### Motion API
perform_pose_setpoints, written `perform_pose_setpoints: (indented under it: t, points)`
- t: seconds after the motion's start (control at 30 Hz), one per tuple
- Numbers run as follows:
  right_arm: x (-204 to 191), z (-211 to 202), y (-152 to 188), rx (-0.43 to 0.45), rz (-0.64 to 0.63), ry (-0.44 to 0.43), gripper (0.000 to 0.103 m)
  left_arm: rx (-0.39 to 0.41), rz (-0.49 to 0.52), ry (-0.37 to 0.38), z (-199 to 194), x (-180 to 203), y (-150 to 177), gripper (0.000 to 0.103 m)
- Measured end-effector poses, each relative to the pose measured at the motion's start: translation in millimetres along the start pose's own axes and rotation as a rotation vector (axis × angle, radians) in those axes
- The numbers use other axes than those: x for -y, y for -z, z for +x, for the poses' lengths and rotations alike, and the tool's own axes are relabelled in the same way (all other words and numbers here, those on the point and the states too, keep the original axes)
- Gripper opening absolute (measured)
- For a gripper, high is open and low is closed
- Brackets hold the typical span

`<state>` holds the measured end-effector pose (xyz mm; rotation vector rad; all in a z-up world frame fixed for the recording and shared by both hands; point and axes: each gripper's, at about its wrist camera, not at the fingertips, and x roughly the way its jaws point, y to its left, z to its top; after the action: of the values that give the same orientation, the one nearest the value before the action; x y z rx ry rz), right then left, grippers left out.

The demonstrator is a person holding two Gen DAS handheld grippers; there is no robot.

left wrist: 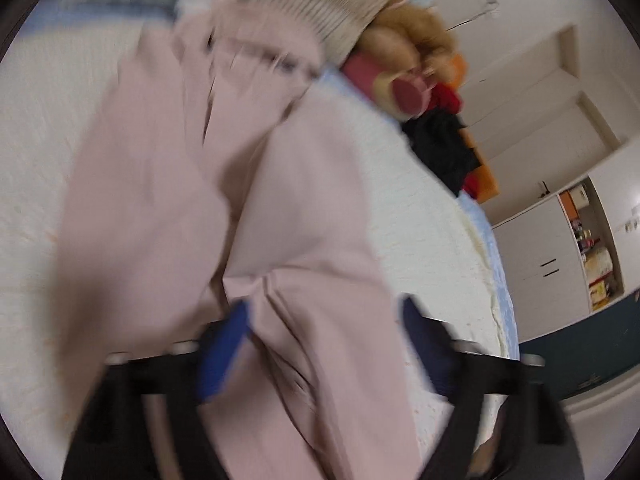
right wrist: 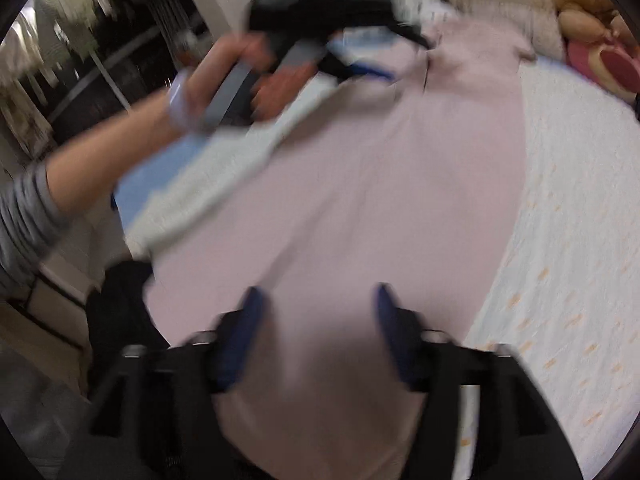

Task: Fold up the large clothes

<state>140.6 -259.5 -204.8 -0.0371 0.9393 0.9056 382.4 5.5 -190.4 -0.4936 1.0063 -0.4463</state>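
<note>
A large pale pink garment (left wrist: 224, 208) lies spread on the white bedspread (left wrist: 36, 120); it fills the middle of the right wrist view (right wrist: 380, 184). My left gripper (left wrist: 324, 312) has its blue fingers (left wrist: 224, 344) wide apart, with a ridge of pink cloth lying between them. It also shows in the right wrist view (right wrist: 372, 68), held by a hand over the garment's far left edge. My right gripper (right wrist: 318, 300) is open, its blue fingers (right wrist: 246, 328) spread over the garment's near end. Both views are motion-blurred.
A beige knitted cushion (left wrist: 320, 0) and plush toys (left wrist: 408, 64) sit at the head of the bed. Dark and red clothes (left wrist: 444, 144) lie at the bed's right edge. White cabinets and shelves (left wrist: 560, 240) stand beyond. A dark garment (right wrist: 120, 312) hangs off the bed's left edge.
</note>
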Motion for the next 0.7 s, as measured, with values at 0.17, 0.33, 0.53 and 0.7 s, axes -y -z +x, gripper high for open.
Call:
perform_pose_setpoints:
  t: [0.17,0.33,0.53,0.7]
  points:
    - [41.4,-37.4,-73.3,0.176,0.018,0.062,0.078,0.061,0.055,-0.102,-56.1,21.5,-25.9,0.093]
    - [144.4,-26.5,-182.9,0.281,0.221,0.018,0.082,0.107,0.169,-0.293,-61.6,3.7,-90.5,0.094]
    - [317.5,59.2,-290.0,0.400,0.616,-0.164,0.081,0.085,0.139,-0.240,44.2,-41.4,-207.8,0.094]
    - [433.6,152.9,-326.5,0.449,0.893,-0.178,0.076,0.027,-0.003,0.001,146.5,-68.1,-268.2,0.093]
